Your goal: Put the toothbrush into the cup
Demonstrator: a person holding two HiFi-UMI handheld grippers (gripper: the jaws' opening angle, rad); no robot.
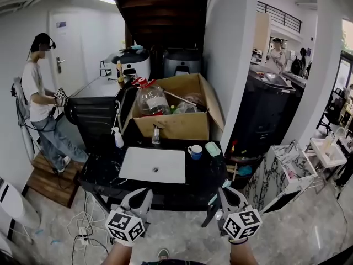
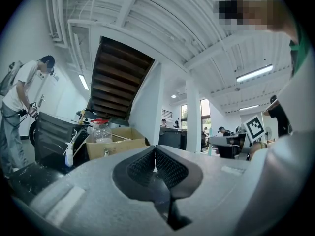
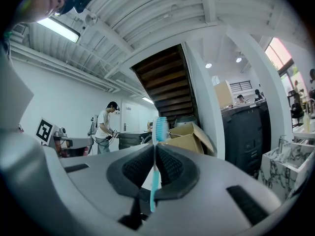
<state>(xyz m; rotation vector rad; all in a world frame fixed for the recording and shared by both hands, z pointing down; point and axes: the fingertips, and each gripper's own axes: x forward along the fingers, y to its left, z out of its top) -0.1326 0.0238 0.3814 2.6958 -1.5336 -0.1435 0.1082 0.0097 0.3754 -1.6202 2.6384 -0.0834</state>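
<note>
Slim teal toothbrush (image 3: 160, 129), pinched upright in right hand-held gripper (image 3: 156, 152), cross-hatched pads (image 3: 139, 168)

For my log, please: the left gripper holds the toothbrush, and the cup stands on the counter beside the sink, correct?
Not quite: the right gripper holds the toothbrush, as the right gripper view shows; the left gripper is shut on nothing. The cup does stand on the counter beside the sink.
</note>
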